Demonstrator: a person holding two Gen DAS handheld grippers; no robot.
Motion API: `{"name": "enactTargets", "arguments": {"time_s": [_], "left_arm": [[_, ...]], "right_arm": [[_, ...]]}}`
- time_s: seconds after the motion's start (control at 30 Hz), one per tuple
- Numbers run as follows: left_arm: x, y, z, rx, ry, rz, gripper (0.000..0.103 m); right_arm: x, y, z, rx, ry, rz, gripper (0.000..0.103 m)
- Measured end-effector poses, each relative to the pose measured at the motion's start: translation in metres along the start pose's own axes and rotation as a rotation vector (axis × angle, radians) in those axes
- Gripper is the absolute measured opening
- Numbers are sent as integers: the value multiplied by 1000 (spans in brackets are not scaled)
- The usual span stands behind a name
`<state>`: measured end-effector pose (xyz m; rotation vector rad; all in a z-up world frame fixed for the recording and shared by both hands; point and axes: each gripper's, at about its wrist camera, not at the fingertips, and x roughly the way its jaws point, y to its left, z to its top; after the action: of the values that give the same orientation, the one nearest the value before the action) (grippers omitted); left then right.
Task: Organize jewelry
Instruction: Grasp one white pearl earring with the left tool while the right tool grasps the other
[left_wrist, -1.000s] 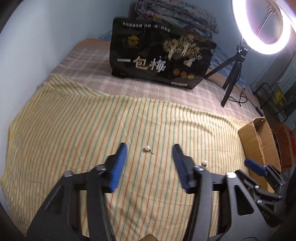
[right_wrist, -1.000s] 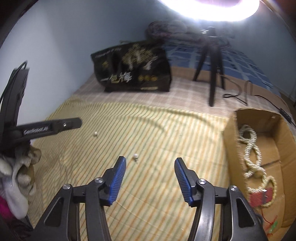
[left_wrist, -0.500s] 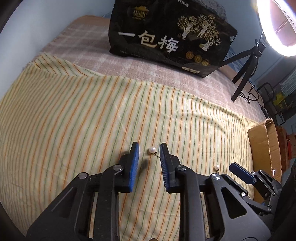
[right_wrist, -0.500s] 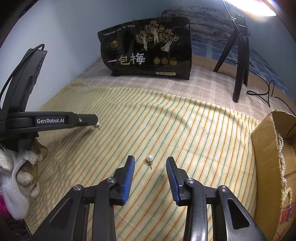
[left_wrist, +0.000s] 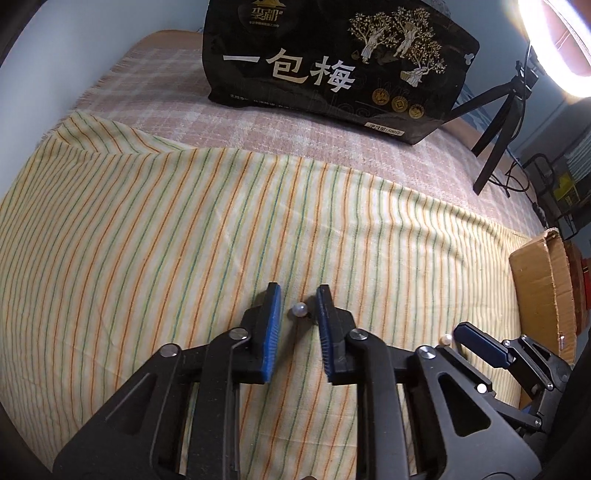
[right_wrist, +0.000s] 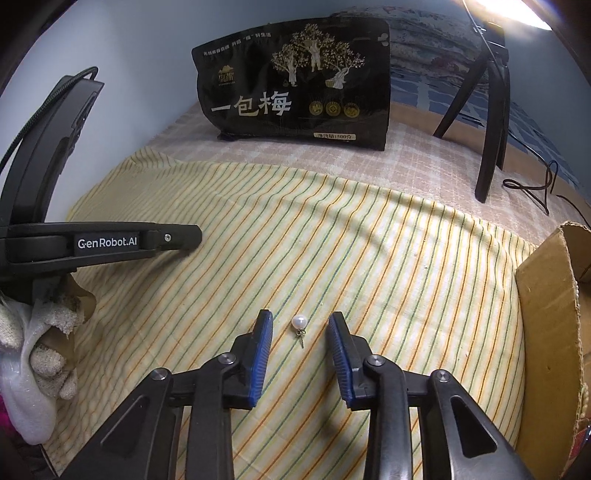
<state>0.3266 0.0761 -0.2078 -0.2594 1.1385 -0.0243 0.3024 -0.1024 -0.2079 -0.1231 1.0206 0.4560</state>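
Observation:
Two pearl stud earrings lie on the striped yellow cloth (left_wrist: 155, 236). One pearl earring (left_wrist: 299, 309) sits between the blue pads of my left gripper (left_wrist: 298, 309), which is low over the cloth with its jaws narrowly open around it, not touching it. The other pearl earring (right_wrist: 299, 322), post pointing toward me, lies between the tips of my right gripper (right_wrist: 300, 325), which is open wider. In the left wrist view that second earring (left_wrist: 447, 338) shows beside a right gripper fingertip (left_wrist: 480, 347). The left gripper's side (right_wrist: 110, 243) shows in the right wrist view.
A cardboard box (right_wrist: 546, 317) with beaded necklaces stands at the cloth's right edge, also in the left wrist view (left_wrist: 543, 291). A black snack bag (left_wrist: 332, 70) stands at the back. A ring-light tripod (right_wrist: 487, 122) stands back right. A wall runs along the left.
Both grippers have dropped and moved forward, each bringing its own earring between its fingertips. The left jaws have narrowed from wide open; the right jaws narrowed, then widened slightly.

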Motion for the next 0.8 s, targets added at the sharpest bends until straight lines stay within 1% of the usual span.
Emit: {"name": "enactTargets", "arguments": {"time_s": [0.17, 0.2, 0.23, 0.63, 0.8], "left_arm": [[2, 3, -1, 9, -1, 13, 7], [2, 4, 0, 7, -1, 11, 7], [2, 5, 0, 5, -1, 8, 7], [-17, 14, 1, -21, -30, 9, 6], [-30, 9, 0, -11, -54, 7, 6]], "right_arm": [[2, 5, 0, -28, 6, -11, 15], [2, 6, 0, -33, 5, -11, 9], [2, 6, -1, -34, 5, -10, 7], [-17, 5, 1, -8, -37, 9, 6], [-31, 3, 1, -1, -59, 7, 6]]}}
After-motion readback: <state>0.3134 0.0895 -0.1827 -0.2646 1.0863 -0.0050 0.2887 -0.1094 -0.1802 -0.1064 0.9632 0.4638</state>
